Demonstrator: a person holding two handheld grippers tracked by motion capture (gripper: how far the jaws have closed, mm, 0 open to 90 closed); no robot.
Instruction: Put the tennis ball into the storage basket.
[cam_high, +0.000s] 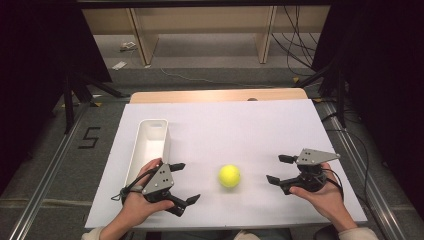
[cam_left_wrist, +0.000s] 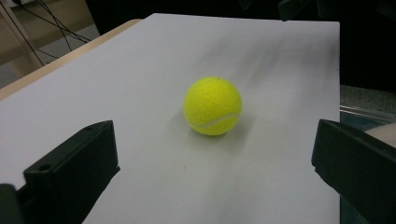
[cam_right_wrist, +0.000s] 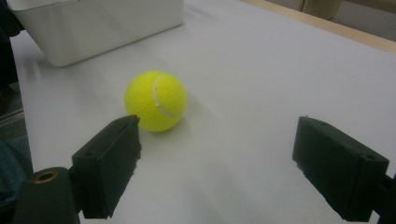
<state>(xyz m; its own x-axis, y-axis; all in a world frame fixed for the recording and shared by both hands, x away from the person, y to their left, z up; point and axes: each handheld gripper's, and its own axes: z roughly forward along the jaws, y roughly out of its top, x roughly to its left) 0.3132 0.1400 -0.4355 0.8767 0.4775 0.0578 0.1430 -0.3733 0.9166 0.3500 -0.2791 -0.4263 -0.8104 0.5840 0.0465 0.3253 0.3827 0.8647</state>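
A yellow tennis ball (cam_high: 229, 176) (cam_left_wrist: 213, 106) (cam_right_wrist: 156, 100) rests on the white board (cam_high: 240, 130), between the two hands. My left gripper (cam_high: 184, 182) is held to the ball's left, open, its jaws pointing right at the ball with a gap between. My right gripper (cam_high: 280, 169) is held to the ball's right, open, jaws pointing left toward the ball. In the left gripper view (cam_left_wrist: 215, 168) and the right gripper view (cam_right_wrist: 215, 163) the jaws stand wide apart and hold nothing. Neither gripper touches the ball.
A long white bin (cam_high: 149, 142) (cam_right_wrist: 93, 23) stands on the board's left side, just beyond my left hand. The board lies on a wooden table (cam_high: 215, 95). Floor, cables and dark stands surround the table.
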